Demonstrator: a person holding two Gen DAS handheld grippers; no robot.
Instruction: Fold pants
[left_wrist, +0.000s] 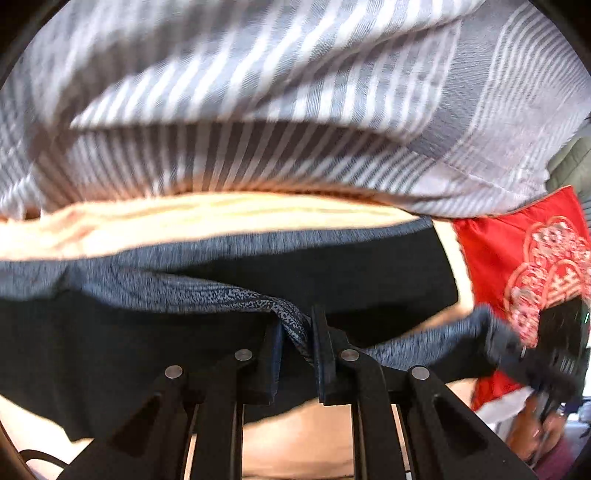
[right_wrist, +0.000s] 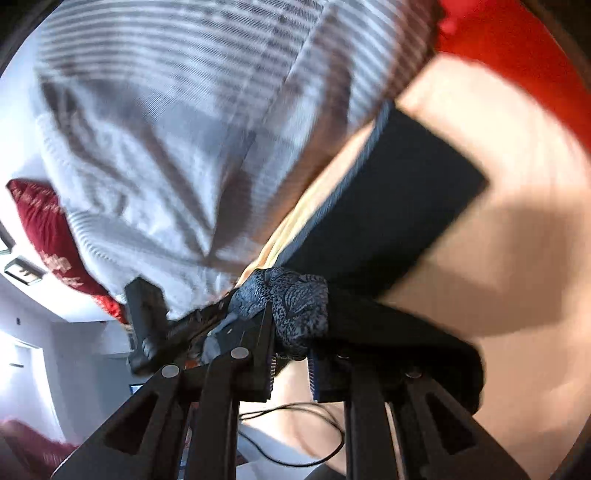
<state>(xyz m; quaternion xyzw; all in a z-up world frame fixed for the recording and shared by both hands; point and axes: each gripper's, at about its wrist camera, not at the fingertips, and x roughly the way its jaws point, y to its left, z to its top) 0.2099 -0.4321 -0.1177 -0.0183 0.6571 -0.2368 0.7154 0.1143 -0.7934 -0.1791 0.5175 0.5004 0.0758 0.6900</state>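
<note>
The black pants (left_wrist: 221, 354) lie on a peach sheet, and their blue-grey speckled waistband (left_wrist: 229, 291) is lifted off it. My left gripper (left_wrist: 295, 328) is shut on a fold of that waistband. Further right the band runs, blurred, to the right gripper's black body (left_wrist: 543, 362). In the right wrist view my right gripper (right_wrist: 291, 332) is shut on a bunched lump of the waistband (right_wrist: 295, 302). From there the pants (right_wrist: 406, 192) stretch away across the sheet. The left gripper's black body (right_wrist: 147, 317) shows just to the left.
A grey-and-white striped duvet (left_wrist: 295, 92) is heaped along the pants' far side. Red embroidered pillows (left_wrist: 517, 258) lie at the bed's end. A thin black cable (right_wrist: 314, 424) loops below the right gripper. The peach sheet (right_wrist: 517, 221) spreads to the right.
</note>
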